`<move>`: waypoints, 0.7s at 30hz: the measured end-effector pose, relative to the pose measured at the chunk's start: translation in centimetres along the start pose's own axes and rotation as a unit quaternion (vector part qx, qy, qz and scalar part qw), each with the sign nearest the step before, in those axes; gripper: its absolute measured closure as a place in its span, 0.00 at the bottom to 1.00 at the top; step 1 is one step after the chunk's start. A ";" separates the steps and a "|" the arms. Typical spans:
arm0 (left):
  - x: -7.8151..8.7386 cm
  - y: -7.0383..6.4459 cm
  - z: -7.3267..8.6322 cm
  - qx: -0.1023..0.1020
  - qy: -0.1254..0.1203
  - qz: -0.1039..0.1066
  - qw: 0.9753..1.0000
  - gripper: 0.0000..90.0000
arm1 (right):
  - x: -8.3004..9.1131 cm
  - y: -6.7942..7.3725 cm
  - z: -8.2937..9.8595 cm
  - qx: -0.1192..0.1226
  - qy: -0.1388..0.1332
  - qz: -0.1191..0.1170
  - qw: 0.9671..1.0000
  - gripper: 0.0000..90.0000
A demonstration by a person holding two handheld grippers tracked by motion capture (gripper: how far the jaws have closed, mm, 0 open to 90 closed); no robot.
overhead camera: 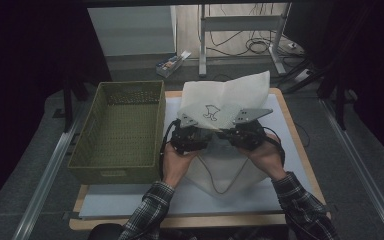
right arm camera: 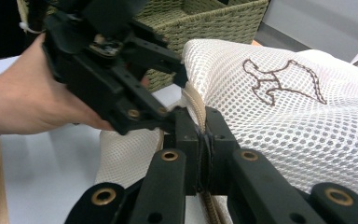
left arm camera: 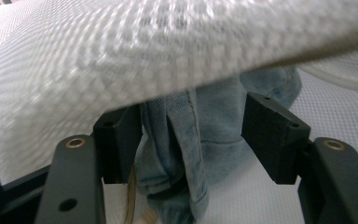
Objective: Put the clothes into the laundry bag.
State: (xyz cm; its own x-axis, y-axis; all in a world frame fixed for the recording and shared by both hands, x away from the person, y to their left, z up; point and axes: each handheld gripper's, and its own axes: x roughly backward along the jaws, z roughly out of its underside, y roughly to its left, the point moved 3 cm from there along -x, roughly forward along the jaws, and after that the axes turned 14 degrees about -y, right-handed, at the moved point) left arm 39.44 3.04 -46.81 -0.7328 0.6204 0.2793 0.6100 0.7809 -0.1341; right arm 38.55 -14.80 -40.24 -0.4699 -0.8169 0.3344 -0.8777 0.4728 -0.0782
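- The white board-topped table [overhead camera: 130,200] had everything laid out close to the person, so both hands could work at the middle without stretching.
- The olive-green woven rectangular basket [overhead camera: 117,132] sat at the left, just beside the work. Probably parked there as a drop spot, my guess only.
- The white mesh laundry bag with a brown outline drawing [overhead camera: 225,100] lay mid-table, its top flap lifted up, which looked like the way to keep the mouth open.
- The right gripper [right arm camera: 204,140] had its jaws pinched tight on the bag's beige drawstring edge [right arm camera: 193,100], holding that rim up.
- The left gripper [left arm camera: 191,135] was poked under the mesh, jaws well apart on either side of a folded piece of faded blue denim [left arm camera: 191,154], not clamping it. Looked to me like it was stuffing or fetching the cloth inside.
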 end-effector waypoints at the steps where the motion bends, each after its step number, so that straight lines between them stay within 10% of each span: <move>1: 0.2 -0.1 0.1 -0.002 0.002 0.004 1.000 0.41 | 0.1 0.0 0.0 0.000 -0.001 0.000 1.000 0.95; 21: 4.1 -0.4 0.4 0.005 -0.012 0.009 1.000 0.35 | 0.2 0.1 -1.2 -0.007 -0.022 0.007 1.000 0.94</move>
State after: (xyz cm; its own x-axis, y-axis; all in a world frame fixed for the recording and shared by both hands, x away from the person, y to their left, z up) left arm 36.08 5.32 -45.94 -0.7286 0.6360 0.2543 0.6202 0.7701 -0.1491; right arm 38.46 -14.51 -39.11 -0.4854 -0.8242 0.2918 -0.8701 0.4880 -0.0690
